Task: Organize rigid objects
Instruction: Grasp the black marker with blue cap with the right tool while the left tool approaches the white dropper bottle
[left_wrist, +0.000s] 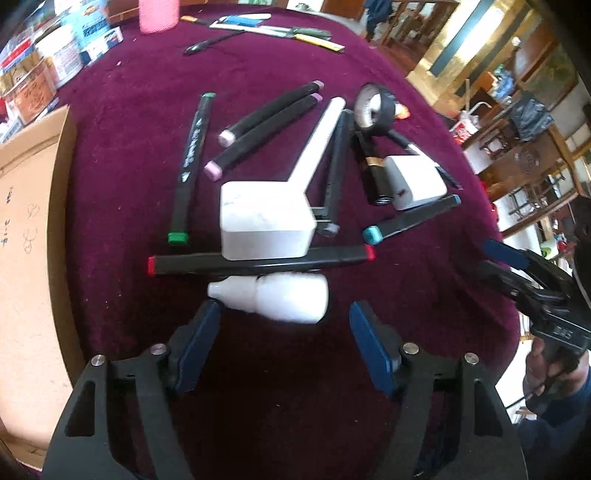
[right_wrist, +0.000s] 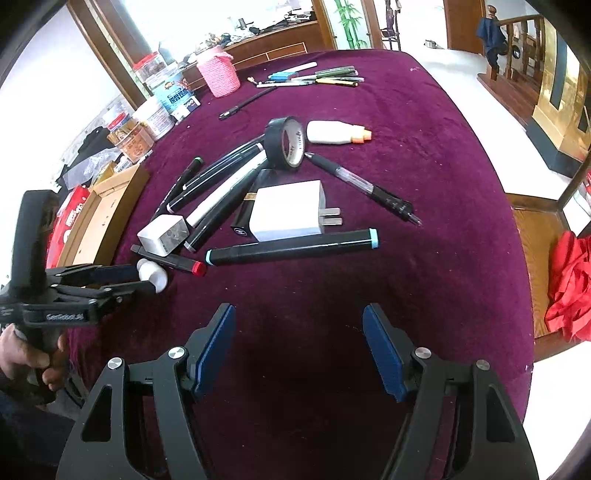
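The desk (right_wrist: 424, 258), draped in dark red velvet, carries everything; places below are given from the larger white charger (left_wrist: 266, 221) in the middle of the pile. A cardboard box (left_wrist: 33, 221) lies well off to its left at the desk's edge, likely the place for sorted things, though that is a guess. The left gripper (left_wrist: 284, 314) hangs on the near side of the charger, its fingers (left_wrist: 199, 343) apart, with the small white dropper bottle (left_wrist: 273, 299) lying between the fingertips; in the right wrist view the bottle sits right at those fingertips, yet I cannot tell whether the pads press on it. The right gripper (right_wrist: 299, 325) stands off to the charger's right over bare velvet, its fingers (right_wrist: 218, 343) apart and empty.

A red-capped marker (left_wrist: 258, 260) lies just on the near side of the charger, touching it and the bottle. A teal-capped marker (left_wrist: 410, 218) lies to the charger's right, a smaller white charger (left_wrist: 417, 182) beyond that, a roll of black tape (left_wrist: 373, 107) farther back, and a green-capped marker (left_wrist: 188, 166) to the left.

The step in hand looks like taking the bottle. To do it well, centre the pads on the wider body, not the tapering nozzle, and close gently, since a round smooth bottle may squirt out. Lift straight up so the red-capped marker resting against it does not get dragged.
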